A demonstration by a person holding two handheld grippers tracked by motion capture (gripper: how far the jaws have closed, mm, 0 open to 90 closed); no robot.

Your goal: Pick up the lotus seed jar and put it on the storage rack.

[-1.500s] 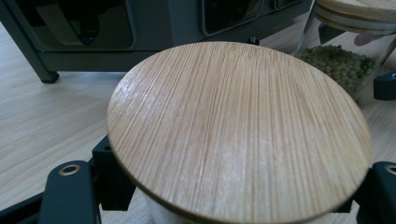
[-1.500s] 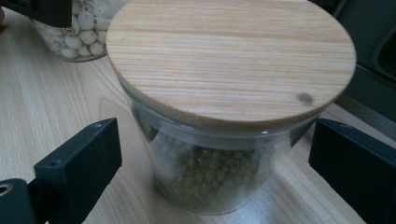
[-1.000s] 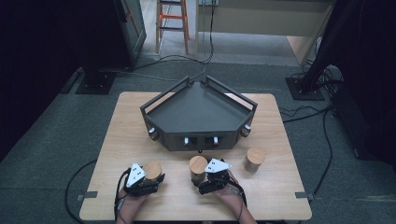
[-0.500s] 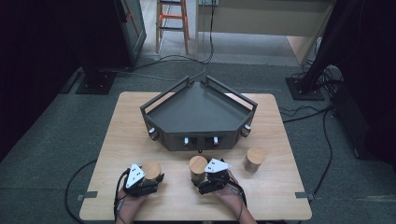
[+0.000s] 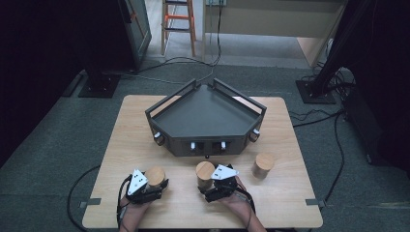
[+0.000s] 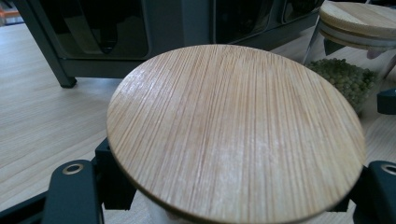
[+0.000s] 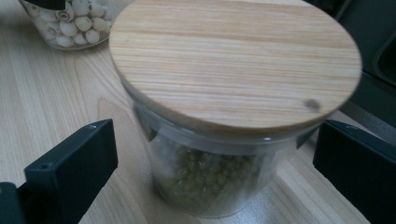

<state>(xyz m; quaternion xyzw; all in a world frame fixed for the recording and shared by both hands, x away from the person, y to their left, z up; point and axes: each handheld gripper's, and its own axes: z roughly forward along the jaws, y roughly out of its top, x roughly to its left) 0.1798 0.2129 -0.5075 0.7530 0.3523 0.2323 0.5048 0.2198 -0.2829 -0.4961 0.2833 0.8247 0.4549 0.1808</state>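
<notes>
Three glass jars with round wooden lids stand on the table's near half. My left gripper (image 5: 153,185) is shut on the left jar (image 5: 154,176); its lid (image 6: 233,130) hides where the black fingers (image 6: 70,186) meet the glass. This jar holds pale shells (image 7: 70,23). My right gripper (image 5: 207,182) is open around the middle jar (image 5: 205,171) of green beans (image 7: 210,179). Its jaws have just been opening and stand off both sides of the glass, below the lid (image 7: 233,60). The third jar (image 5: 263,165) stands alone to the right.
A dark five-sided tray (image 5: 167,99) with raised rails and small knobs on its front sits mid-table, just behind the jars. Cables trail from both grippers off the near edge. Bare wood lies to the left of the tray and at the table's right side.
</notes>
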